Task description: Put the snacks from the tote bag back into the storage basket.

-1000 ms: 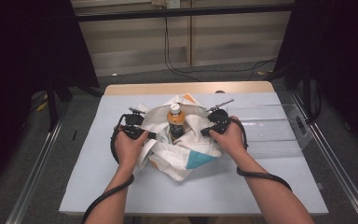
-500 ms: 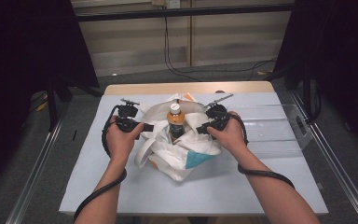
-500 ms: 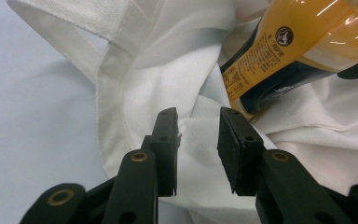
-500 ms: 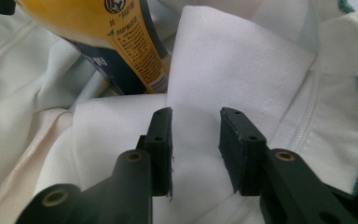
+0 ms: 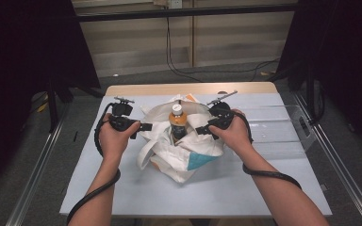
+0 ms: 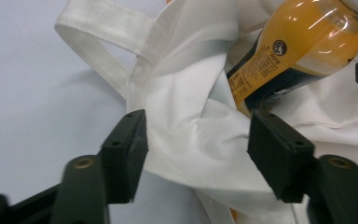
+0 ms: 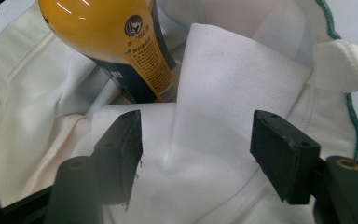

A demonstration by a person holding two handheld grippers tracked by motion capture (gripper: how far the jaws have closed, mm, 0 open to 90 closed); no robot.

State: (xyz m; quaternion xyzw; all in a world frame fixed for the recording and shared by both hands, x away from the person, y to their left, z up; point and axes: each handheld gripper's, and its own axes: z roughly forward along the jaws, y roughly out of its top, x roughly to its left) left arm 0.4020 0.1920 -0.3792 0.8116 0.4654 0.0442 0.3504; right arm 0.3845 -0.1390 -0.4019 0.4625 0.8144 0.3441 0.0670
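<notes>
My table (image 5: 122,188) has a pale blue top and a wooden far edge. Grey floor (image 5: 226,75) beyond, cables (image 5: 217,70) trailing; black curtains (image 5: 23,56) hang either side.

Right gripper (image 7: 196,149) at frame bottom, jaws just opening, spread wide, white cloth bag (image 7: 233,93) fold between them, unpinched. Orange bottle (image 7: 116,42) upper left, standing inside bag.

A recording lab: black curtains (image 5: 28,56), metal frame rails (image 5: 37,169), loose cables (image 5: 207,70) behind the table (image 5: 245,188).
</notes>
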